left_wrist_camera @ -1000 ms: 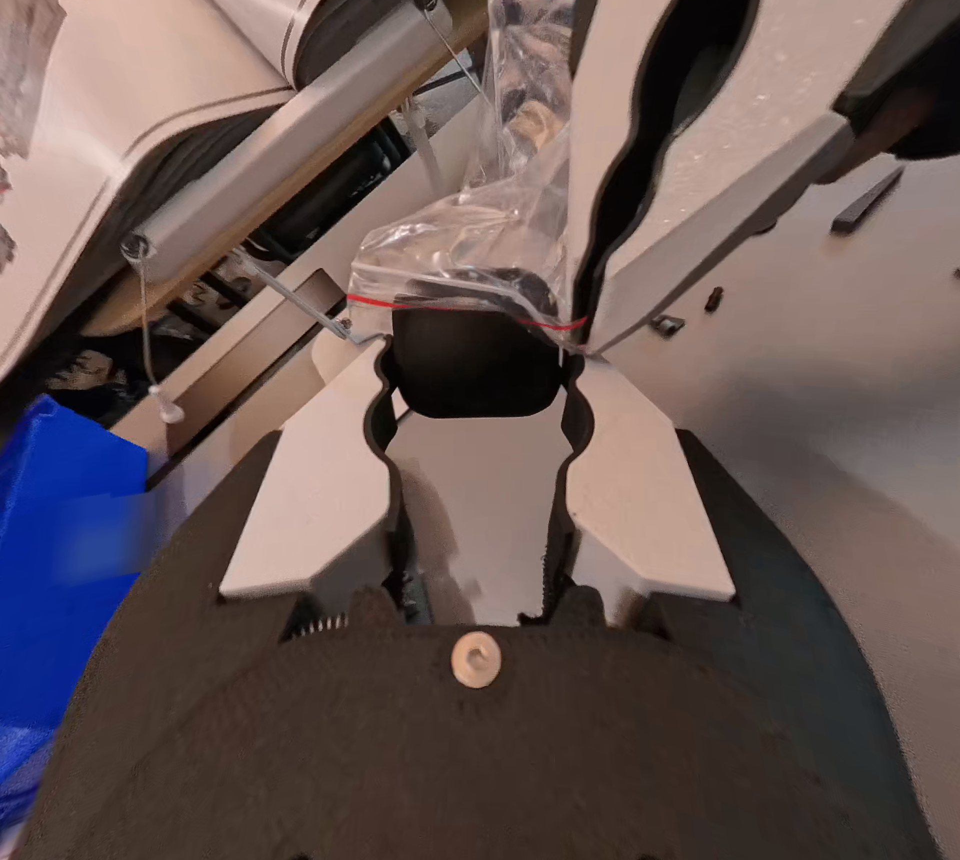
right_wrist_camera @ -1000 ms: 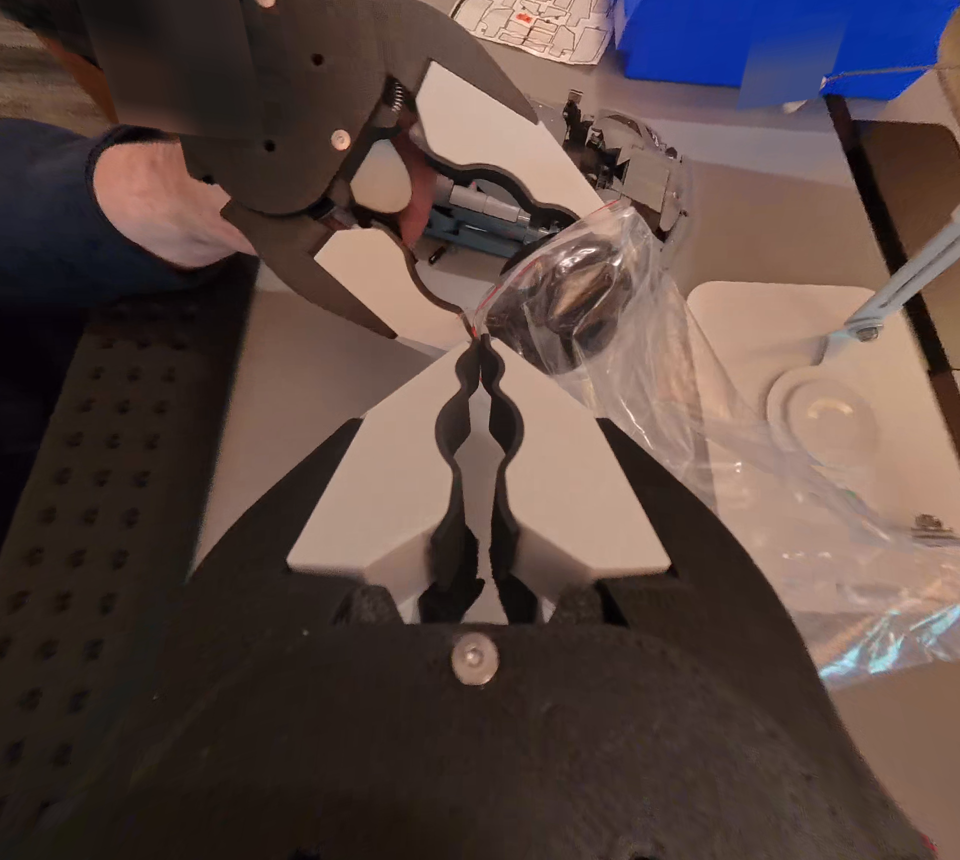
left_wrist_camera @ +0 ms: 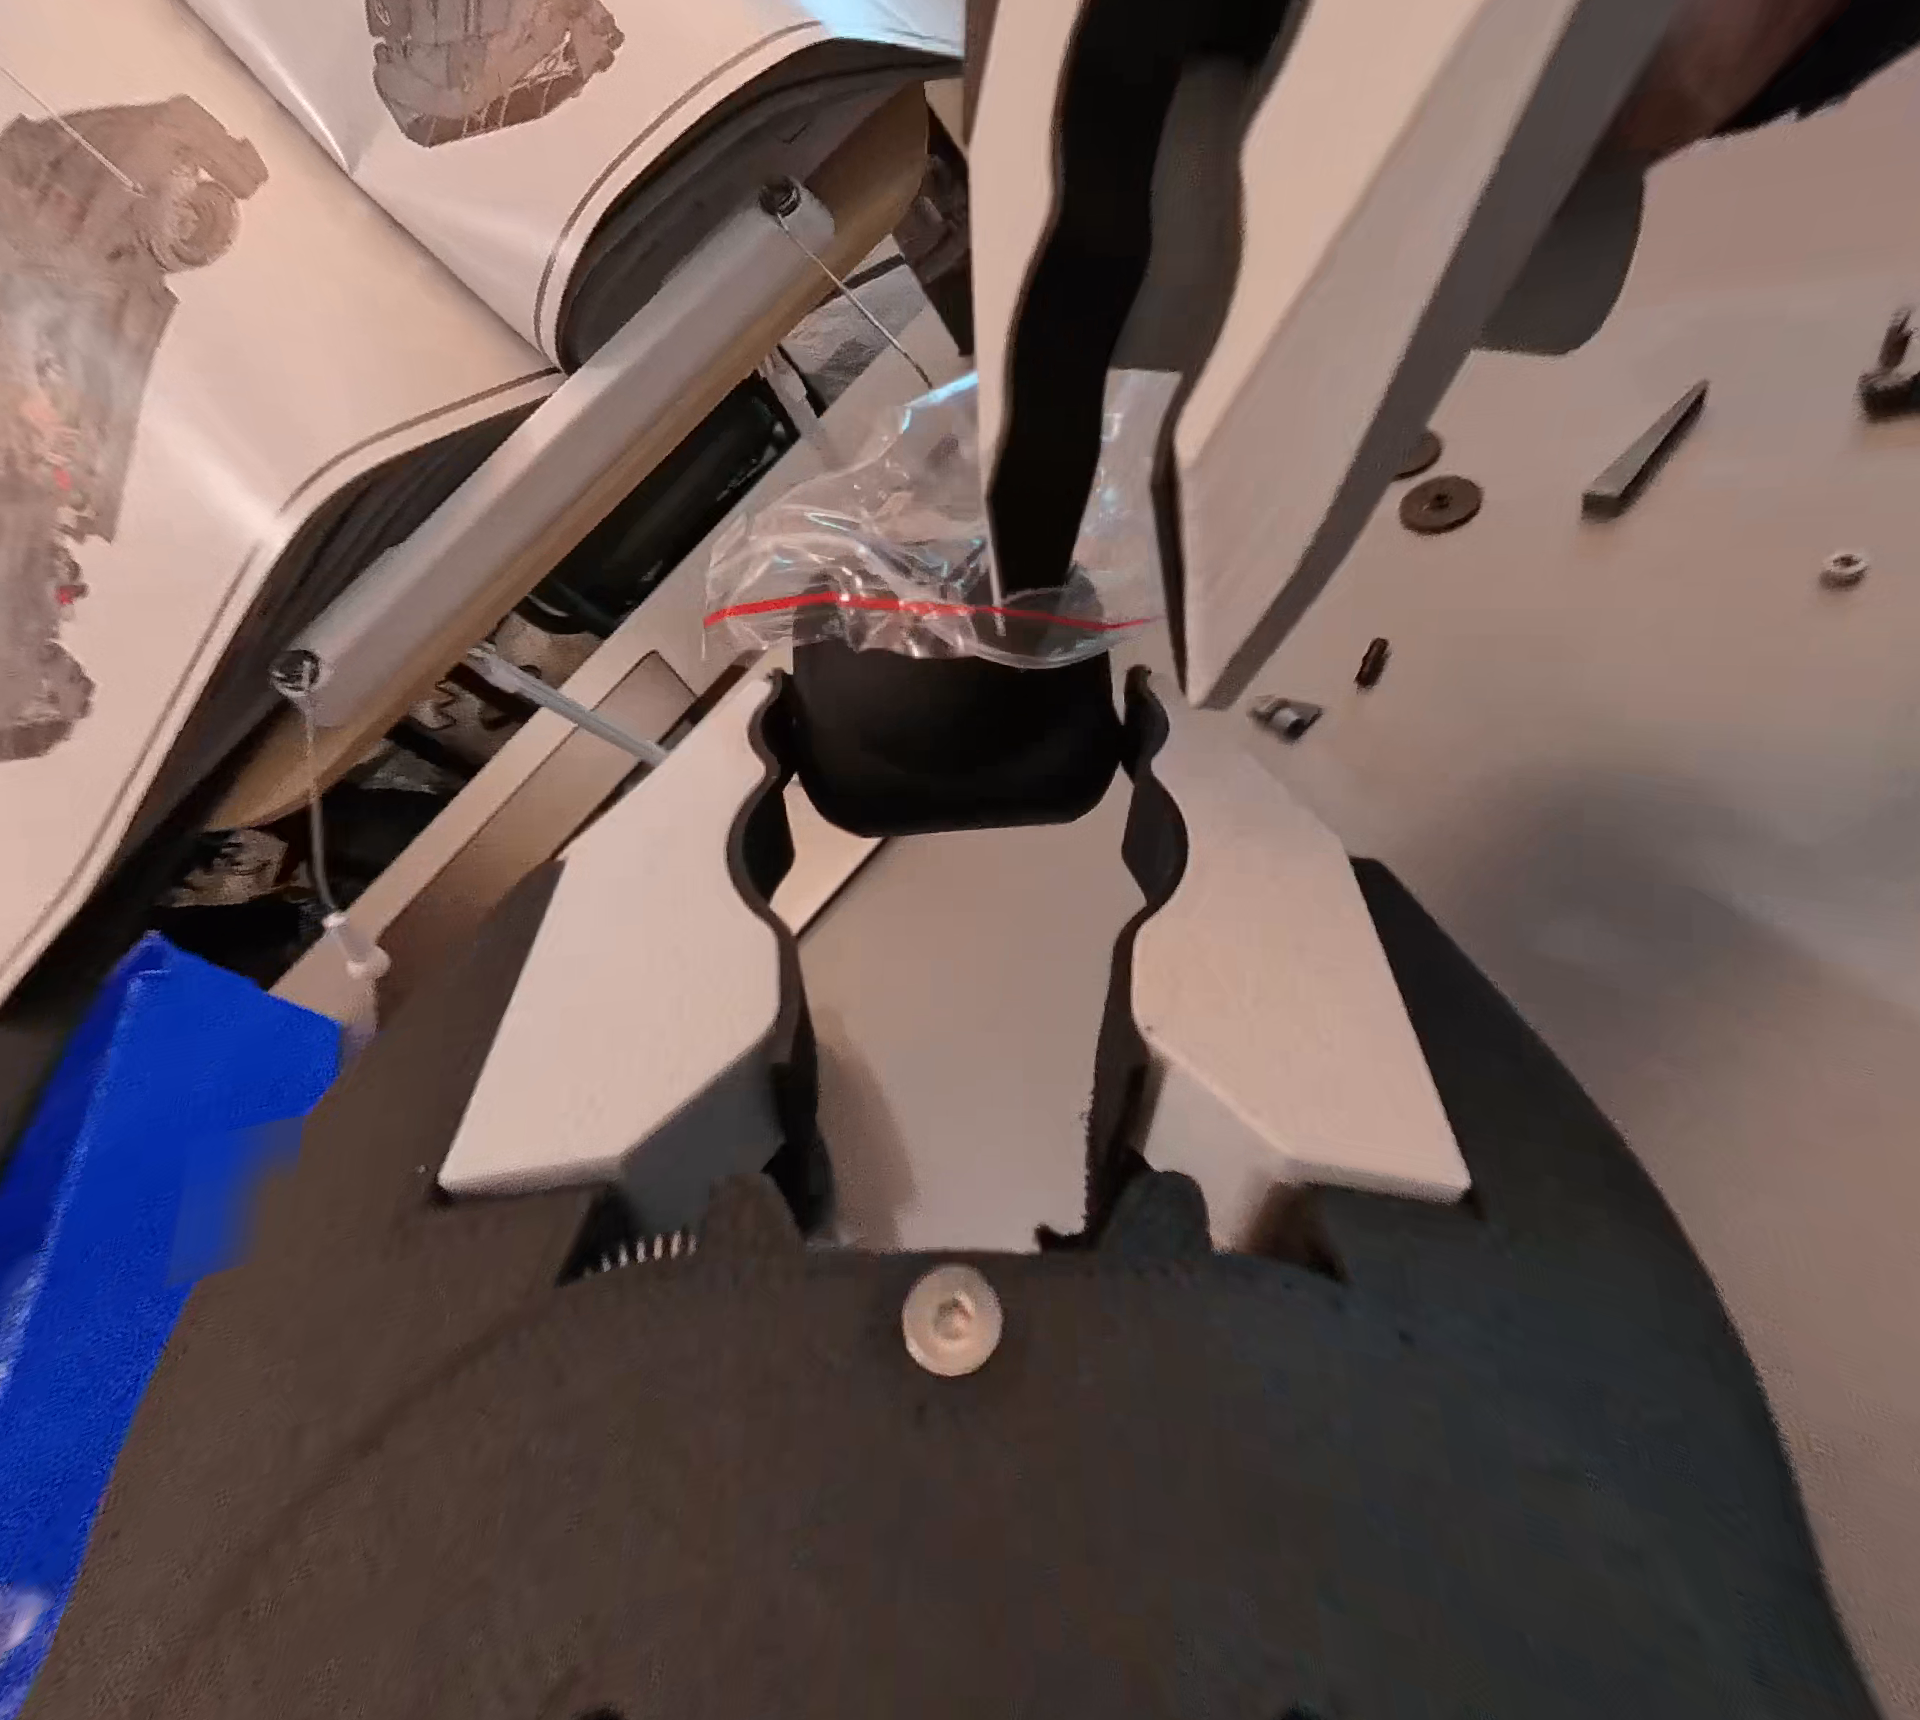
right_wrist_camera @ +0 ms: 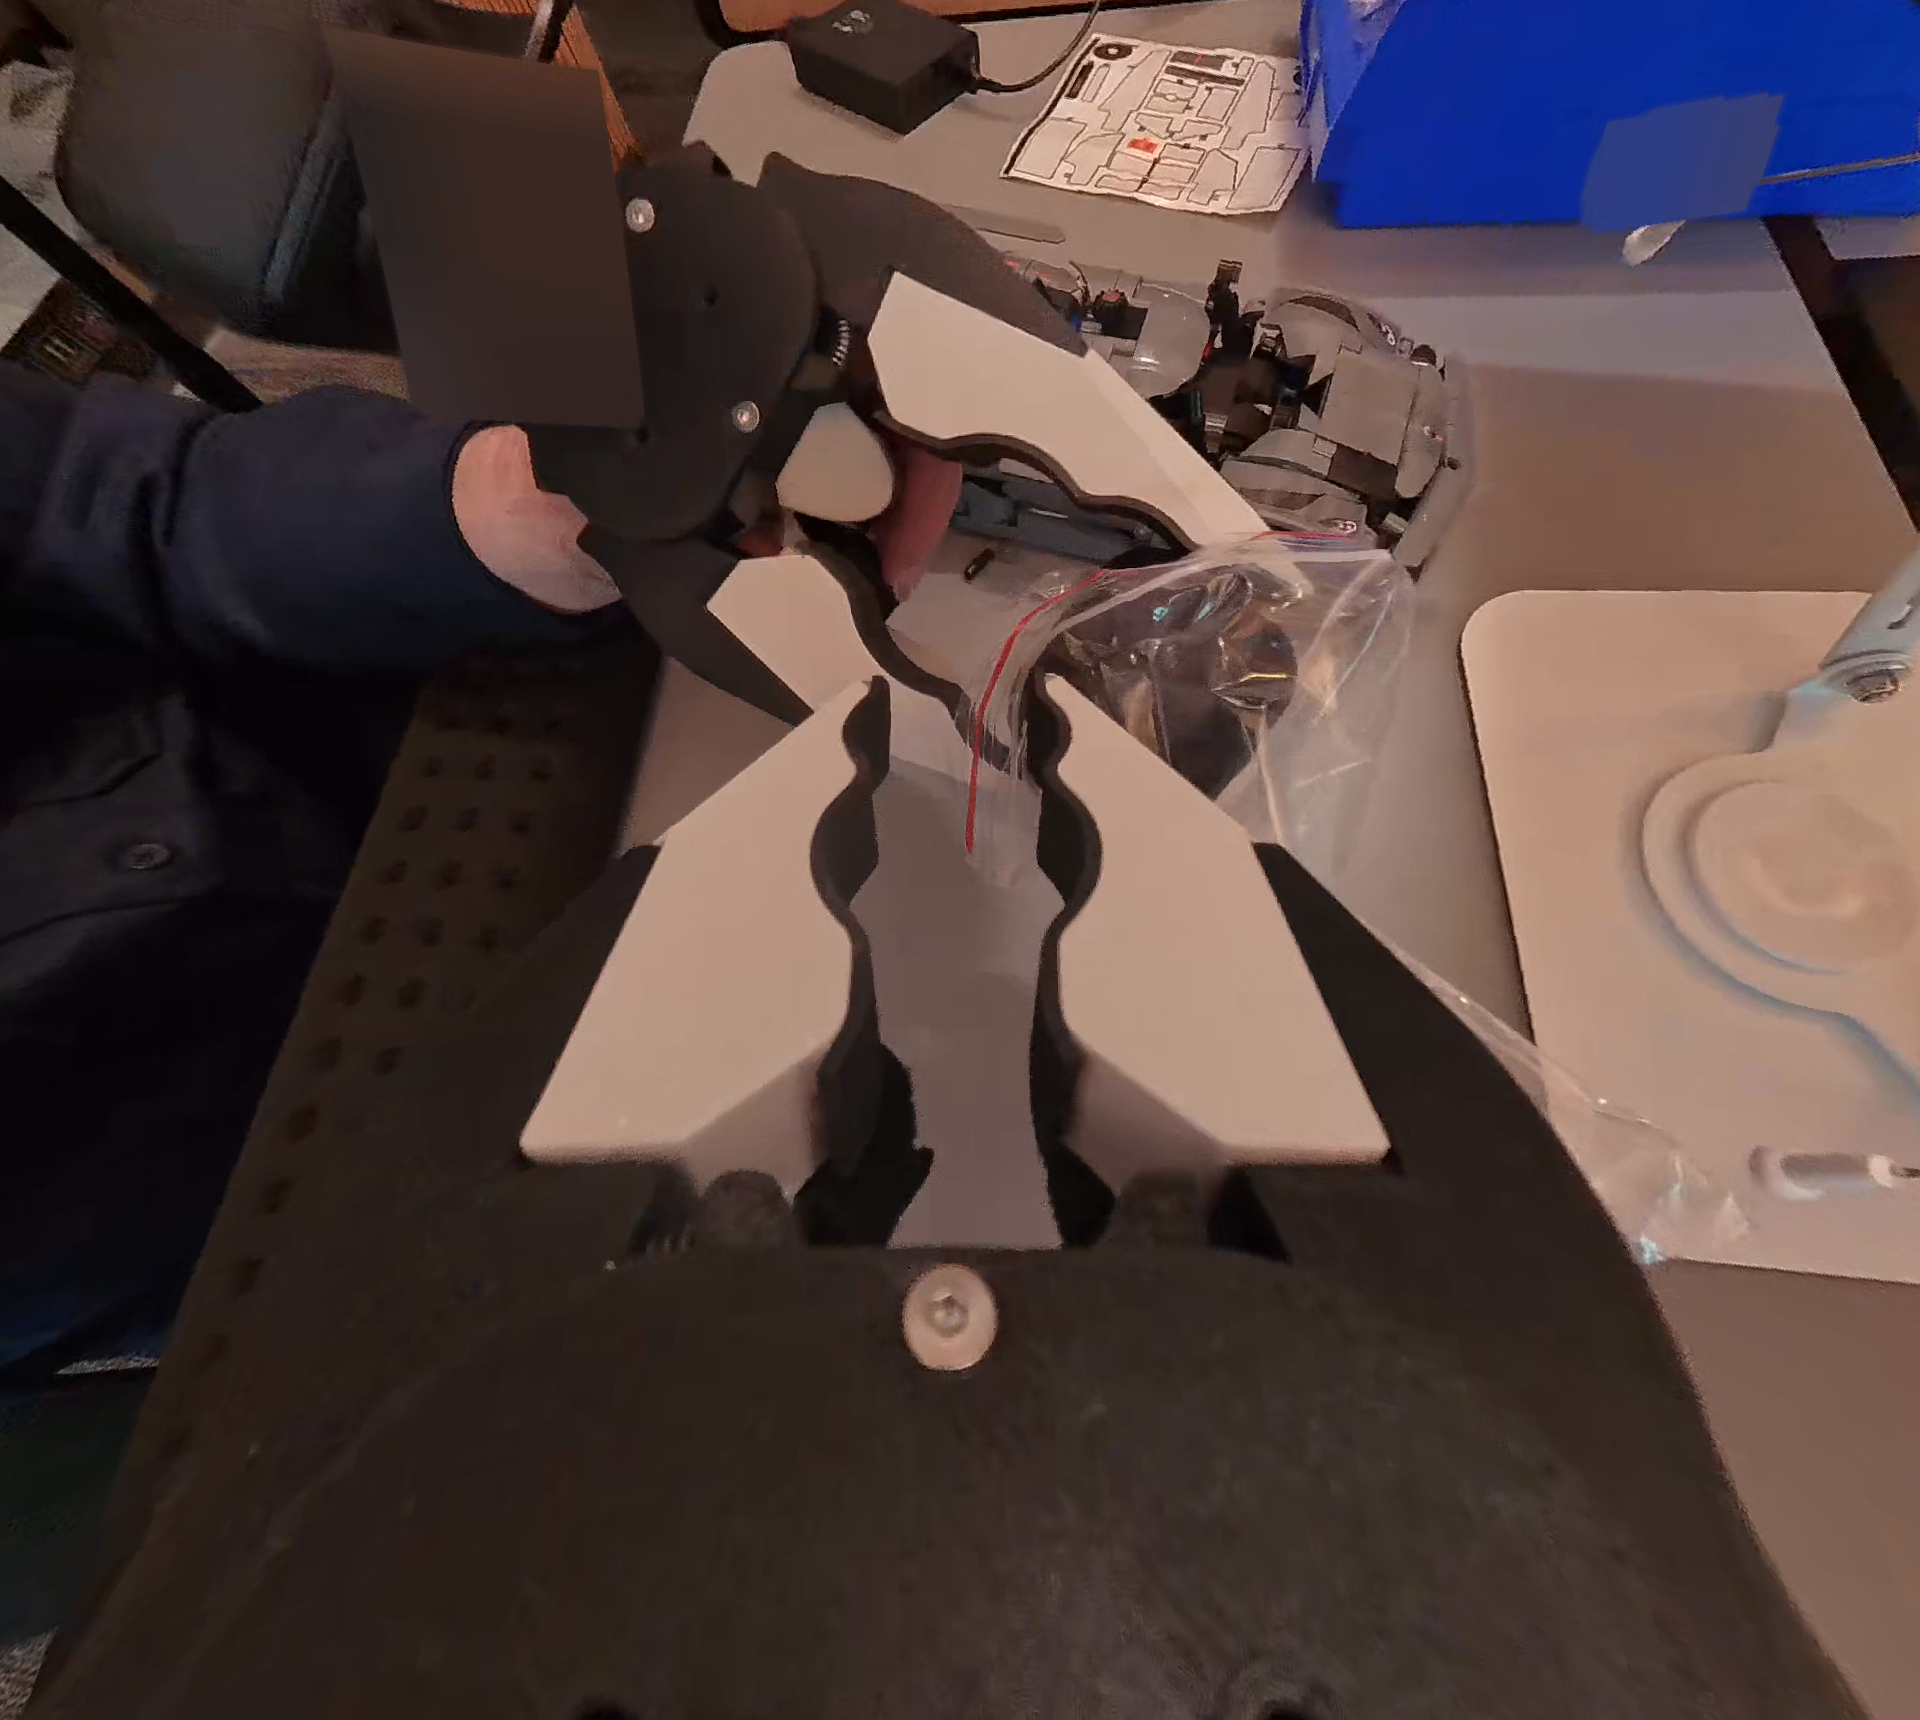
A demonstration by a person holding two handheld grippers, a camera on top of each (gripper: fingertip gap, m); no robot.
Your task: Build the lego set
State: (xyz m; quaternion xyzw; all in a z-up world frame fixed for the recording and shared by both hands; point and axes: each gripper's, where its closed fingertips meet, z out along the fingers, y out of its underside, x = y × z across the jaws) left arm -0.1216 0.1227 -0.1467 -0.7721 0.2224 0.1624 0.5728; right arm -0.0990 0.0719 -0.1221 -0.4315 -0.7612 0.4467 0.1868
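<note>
A clear plastic bag (left_wrist_camera: 883,527) with a red line along its mouth holds black Lego parts (right_wrist_camera: 1174,662). My left gripper (left_wrist_camera: 951,714) is closed on a black rounded part (left_wrist_camera: 945,756) at the bag's mouth, its fingertips set wide on both sides of it. It also shows in the right wrist view (right_wrist_camera: 1091,621), held by a hand above the table. My right gripper (right_wrist_camera: 961,699) is open, and the bag's red-lined edge (right_wrist_camera: 987,735) hangs loose between its fingers. It comes down from the top of the left wrist view (left_wrist_camera: 1091,631).
A partly built grey and black Lego model (right_wrist_camera: 1330,403) lies behind the bag. A blue bin (right_wrist_camera: 1558,60), a sticker sheet (right_wrist_camera: 1164,132) and a black power adapter (right_wrist_camera: 883,60) sit at the back. An open instruction booklet (left_wrist_camera: 312,268) is left. Small loose parts (left_wrist_camera: 1642,465) lie right. Across from one pair of fingers to the other is roughly 6 centimetres.
My right gripper has opened and let go of the bag's edge. My left gripper still holds the black part at the bag's mouth and has lifted a little.
</note>
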